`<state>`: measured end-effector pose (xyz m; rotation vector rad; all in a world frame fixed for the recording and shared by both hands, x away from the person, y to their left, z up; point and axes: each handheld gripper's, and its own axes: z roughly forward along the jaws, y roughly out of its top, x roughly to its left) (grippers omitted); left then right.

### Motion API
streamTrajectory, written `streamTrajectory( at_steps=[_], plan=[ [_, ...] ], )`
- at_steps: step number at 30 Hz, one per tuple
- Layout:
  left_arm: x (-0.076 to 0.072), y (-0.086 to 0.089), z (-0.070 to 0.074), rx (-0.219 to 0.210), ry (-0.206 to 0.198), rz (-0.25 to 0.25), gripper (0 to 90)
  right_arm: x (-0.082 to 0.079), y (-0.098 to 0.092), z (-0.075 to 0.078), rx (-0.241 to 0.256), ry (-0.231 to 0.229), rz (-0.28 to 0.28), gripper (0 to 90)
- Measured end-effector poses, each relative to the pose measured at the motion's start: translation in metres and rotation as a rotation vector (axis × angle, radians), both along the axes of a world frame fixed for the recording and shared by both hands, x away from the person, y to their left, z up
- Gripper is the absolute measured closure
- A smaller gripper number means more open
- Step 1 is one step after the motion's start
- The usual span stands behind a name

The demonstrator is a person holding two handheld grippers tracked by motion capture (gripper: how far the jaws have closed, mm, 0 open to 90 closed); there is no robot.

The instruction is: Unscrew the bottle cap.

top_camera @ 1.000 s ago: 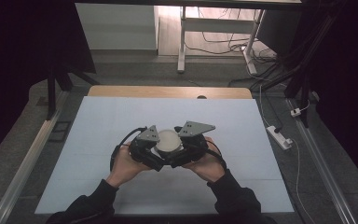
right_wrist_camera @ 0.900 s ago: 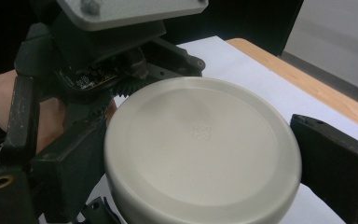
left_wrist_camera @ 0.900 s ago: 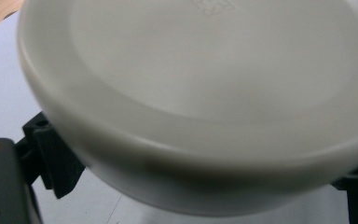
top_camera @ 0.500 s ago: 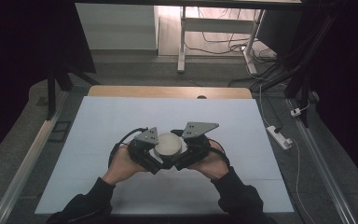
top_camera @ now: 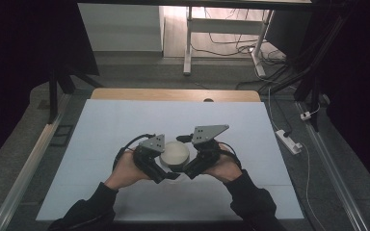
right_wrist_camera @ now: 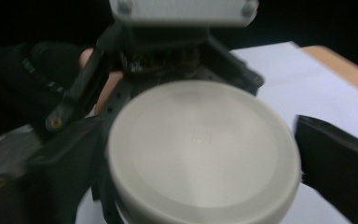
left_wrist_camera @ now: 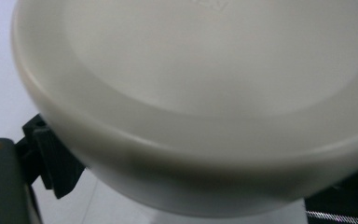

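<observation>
Left gripper [top_camera: 166, 169] sits at the near middle of the table [top_camera: 101, 130], held in the person's left hand [top_camera: 123, 171], grey plate on top, black cable looping out behind it. Its jaws angle in toward the centre and reach the round white container [top_camera: 175, 153] from the left – in the left gripper view the container's lid [left_wrist_camera: 205, 93] looms very close, with a black jaw pad touching its side low at the left. Whether the left jaws actually clamp it – cannot tell.

The container stands on the pale table surface between the two grippers, lid on, flat and cream-white, with a small embossed mark at its centre in the right gripper view [right_wrist_camera: 200, 154].

Right gripper [top_camera: 189, 169] comes in from the right, held in the right hand [top_camera: 223, 167]. Its jaws are spread wide, one on each side of the lid; the right-hand jaw stands apart from the rim, contact on the other side is blurred. The wooden table edge [top_camera: 173, 94] runs along the far side.
</observation>
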<state>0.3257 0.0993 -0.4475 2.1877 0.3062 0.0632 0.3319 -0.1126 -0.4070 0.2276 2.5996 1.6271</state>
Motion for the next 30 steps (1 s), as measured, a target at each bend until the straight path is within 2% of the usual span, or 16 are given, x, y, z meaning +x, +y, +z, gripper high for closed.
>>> streamTrajectory(
  at_steps=[2, 7, 10, 12, 15, 18, 23, 30],
  plan=[
    [0.002, 0.002, 0.000, -0.001, 0.001, 0.038, 7.7, -0.002, 0.000, 0.003, -0.011, -0.023, -0.057, 0.0],
    [0.003, 0.004, -0.001, -0.007, 0.001, 0.137, 7.7, -0.004, 0.006, 0.002, -0.032, -0.028, -0.172, 0.0],
    [0.002, 0.002, 0.000, 0.006, -0.005, 0.165, 7.7, -0.004, 0.011, -0.003, -0.047, -0.018, -0.247, 0.0],
    [0.002, 0.001, 0.000, 0.012, -0.005, 0.175, 7.7, -0.004, 0.014, -0.006, -0.048, -0.011, -0.269, 0.0],
    [0.000, -0.002, 0.000, 0.029, -0.015, 0.175, 7.7, -0.006, 0.017, -0.009, -0.041, -0.025, -0.300, 0.0],
    [0.000, -0.003, 0.001, 0.025, -0.014, 0.173, 7.7, -0.008, 0.018, -0.010, -0.032, -0.033, -0.291, 5.9],
    [0.000, -0.001, 0.002, 0.009, 0.000, 0.143, 7.8, -0.010, 0.018, -0.009, -0.021, -0.035, -0.271, 6.8],
    [0.000, 0.000, 0.003, 0.010, 0.016, 0.031, 7.7, -0.006, 0.012, -0.005, -0.031, 0.000, -0.146, 6.9]
  ],
)
